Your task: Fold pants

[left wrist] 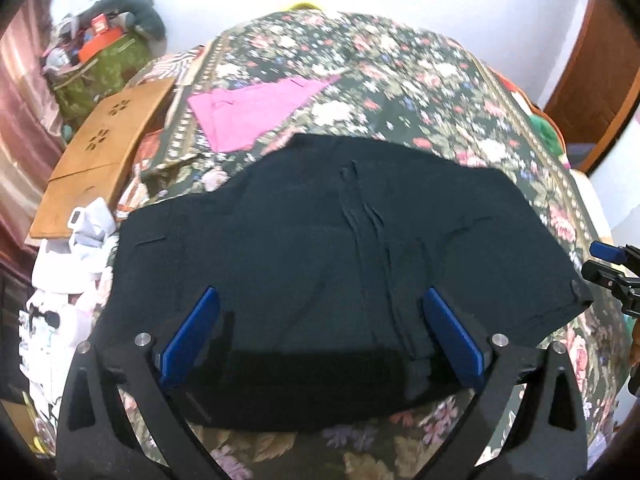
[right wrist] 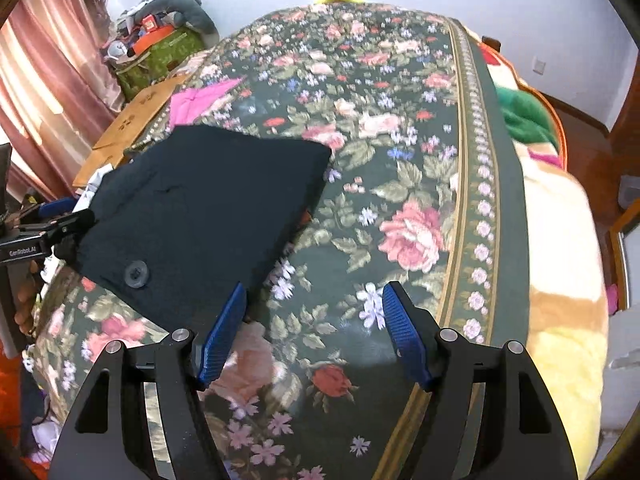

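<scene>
Both wrist views look steeply down, sharing the pants (left wrist: 320,240).

The pants (left wrist: 320,232) lie flat on the bedspread (left wrist: 400,72) mid-frame, a folded cloth (left wrist: 248,108) behind them to the upper left, a wooden board (left wrist: 100,152) at the bed's left edge.
</scene>
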### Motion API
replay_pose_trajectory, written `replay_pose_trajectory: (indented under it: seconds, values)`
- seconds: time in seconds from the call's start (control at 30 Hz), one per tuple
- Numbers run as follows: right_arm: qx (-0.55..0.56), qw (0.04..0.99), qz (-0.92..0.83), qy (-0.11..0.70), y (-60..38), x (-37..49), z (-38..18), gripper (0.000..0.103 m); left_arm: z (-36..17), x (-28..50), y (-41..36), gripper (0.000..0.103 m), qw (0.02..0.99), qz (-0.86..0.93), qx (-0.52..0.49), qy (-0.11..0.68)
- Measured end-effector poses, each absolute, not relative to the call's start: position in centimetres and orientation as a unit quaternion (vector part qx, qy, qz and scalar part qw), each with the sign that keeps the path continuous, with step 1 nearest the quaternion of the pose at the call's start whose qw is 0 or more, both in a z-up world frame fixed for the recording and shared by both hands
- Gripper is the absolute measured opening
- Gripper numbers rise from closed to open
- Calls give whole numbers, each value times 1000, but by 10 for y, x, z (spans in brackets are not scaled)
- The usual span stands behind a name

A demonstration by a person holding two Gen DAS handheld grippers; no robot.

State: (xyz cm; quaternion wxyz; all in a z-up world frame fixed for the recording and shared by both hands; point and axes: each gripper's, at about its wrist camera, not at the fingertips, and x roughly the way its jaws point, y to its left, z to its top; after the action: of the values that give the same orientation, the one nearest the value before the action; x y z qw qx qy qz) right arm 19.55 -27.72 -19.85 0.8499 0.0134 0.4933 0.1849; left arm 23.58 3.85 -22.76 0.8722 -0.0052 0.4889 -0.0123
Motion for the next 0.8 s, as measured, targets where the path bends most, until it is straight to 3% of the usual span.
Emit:
replay_pose_trajectory:
  seconds: [0.4, 0.8]
  values:
    - [-9, 880, 249, 405, -201, 202, -141, 70, -188, 194, 129, 103, 905, 72, -81, 412]
    - [-96, 833, 281, 467, -119, 211, -200, 70, -269, 179, 215, 103, 807, 86, -252, 526]
